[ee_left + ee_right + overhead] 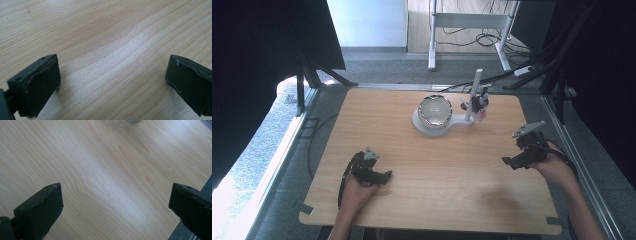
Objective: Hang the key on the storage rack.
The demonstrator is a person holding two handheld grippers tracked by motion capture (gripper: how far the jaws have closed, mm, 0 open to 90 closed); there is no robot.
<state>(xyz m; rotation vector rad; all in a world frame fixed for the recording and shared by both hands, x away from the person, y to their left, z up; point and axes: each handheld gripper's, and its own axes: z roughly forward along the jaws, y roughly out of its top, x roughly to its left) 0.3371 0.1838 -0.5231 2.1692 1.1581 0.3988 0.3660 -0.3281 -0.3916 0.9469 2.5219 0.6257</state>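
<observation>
Resting low over a bare wooden table (432,165), two hand-held grippers sit well apart near the person's edge, each with its jaws spread wide and nothing between them. The left gripper (385,175) lies close to the tabletop at the near left, held by the left hand (354,192), with a grey plate (371,154) on top; in the left gripper view its black jaws frame only pale wood grain. The right gripper (508,161) hangs at the right edge in the right hand (557,167), its own grey plate (528,129) tilted upward; the right gripper view shows its jaws apart over the wood, with the table's edge and grey floor at one corner. Farther off, toward the middle of the table's far half, a bowl (435,110) sits on a white stand (424,127), and a white post (473,95) rises just beside it, carrying a small dark fitting (480,101) too small to make out. Beyond the table, cables (492,40) lie on the floor under a white frame (469,22).
</observation>
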